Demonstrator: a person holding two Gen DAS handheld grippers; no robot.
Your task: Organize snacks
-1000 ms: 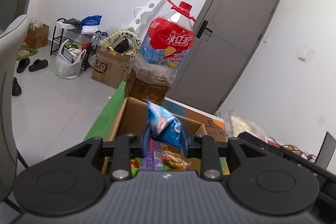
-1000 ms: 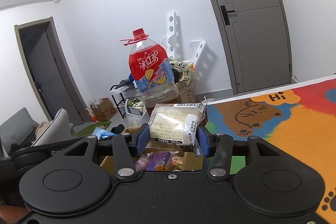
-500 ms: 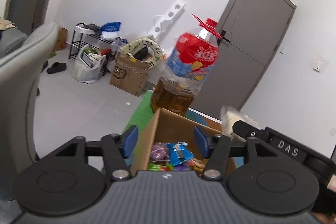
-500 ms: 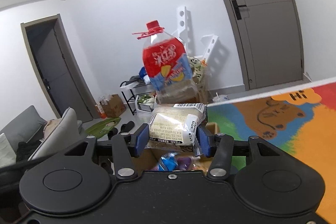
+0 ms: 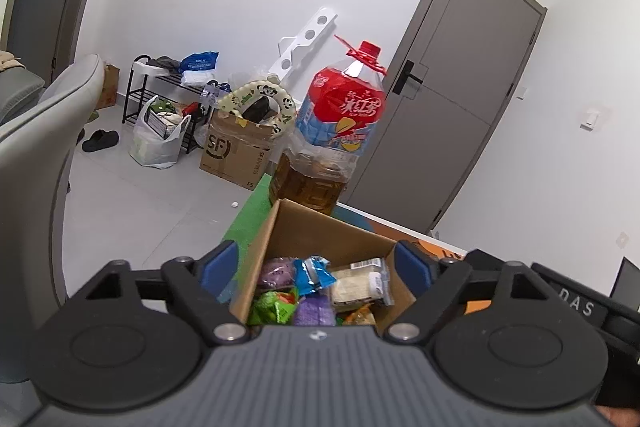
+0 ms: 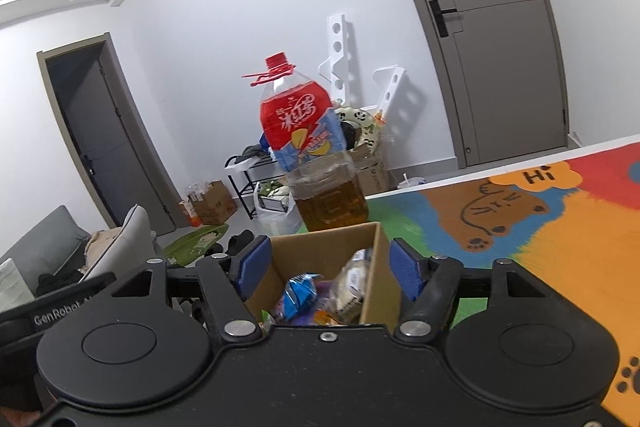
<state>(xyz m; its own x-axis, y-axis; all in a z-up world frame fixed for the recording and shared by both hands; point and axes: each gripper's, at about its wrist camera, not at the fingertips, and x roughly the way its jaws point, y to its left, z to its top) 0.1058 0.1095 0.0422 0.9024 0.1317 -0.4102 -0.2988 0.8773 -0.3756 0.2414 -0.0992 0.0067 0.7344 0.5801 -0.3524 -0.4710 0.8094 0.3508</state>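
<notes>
Colourful mat (image 6: 568,227): cardboard box (image 6: 320,247), tea bottle (image 6: 320,163).

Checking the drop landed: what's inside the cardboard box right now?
In the cardboard box: blue packet, pale rice-cracker pack, green packet, purple packet. Anything beneath them, and the box floor, is covered.

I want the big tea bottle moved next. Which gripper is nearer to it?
Right, though only slightly. Both open grippers, the left gripper and the right gripper, hover empty over the cardboard box, with the tea bottle standing just behind it.
</notes>
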